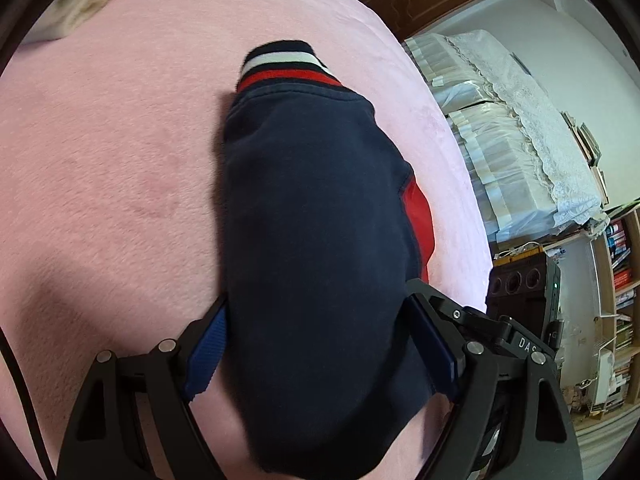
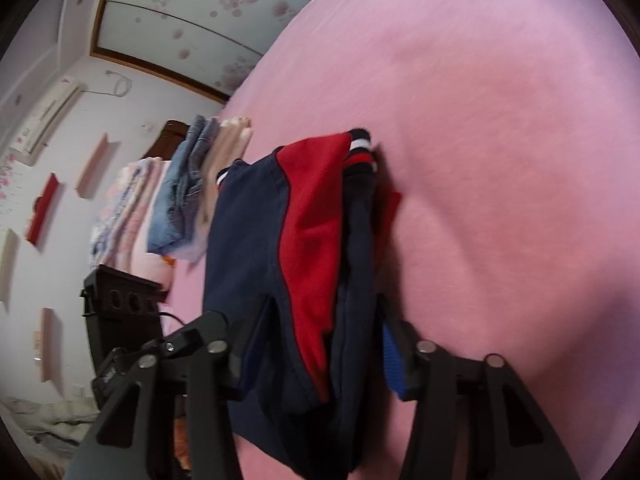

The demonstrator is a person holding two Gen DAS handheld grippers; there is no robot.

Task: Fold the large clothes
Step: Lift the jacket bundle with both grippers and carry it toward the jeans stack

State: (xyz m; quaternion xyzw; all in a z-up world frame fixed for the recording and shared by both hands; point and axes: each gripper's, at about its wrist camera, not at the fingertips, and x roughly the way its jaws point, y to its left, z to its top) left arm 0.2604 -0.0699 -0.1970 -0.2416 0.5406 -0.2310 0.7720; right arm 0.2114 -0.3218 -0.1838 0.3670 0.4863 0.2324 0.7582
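Where both views look down at the pink bed point(image 1: 100, 160), shows a navy and red jacket point(image 1: 316, 200) lying lengthwise on the cover, away from the cameras. Ends at the far side in a ribbed cuff point(image 1: 280, 64) striped navy, white and red, resting on the bed.

Left hand-held gripper point(image 1: 316, 300): stands wide, with navy cloth filling the whole gap and lapping over the blue pads point(image 1: 204, 356). Cannot tell whether pressing on the cloth or only straddling it. Tilted downward, close over the bed.

Right hand-held gripper point(image 2: 320, 308): narrower, closed on the jacket, with bunched folds of navy and red standing up between the fingers and a blue pad point(image 2: 392, 364) right against the navy fold. Also angled down at the bed.

From the right wrist, shows the jacket near the bed's edge, red panel on top, striped cuff farthest out. Beyond it, near the edge, lie folded jeans point(image 2: 188, 184) and a beige folded piece point(image 2: 228, 148), side by side and apart from the jacket. Farther left, a white wall with an air conditioner point(image 2: 44, 116). From the left wrist, bookshelves point(image 1: 620, 260) past the bed's edge on the right.
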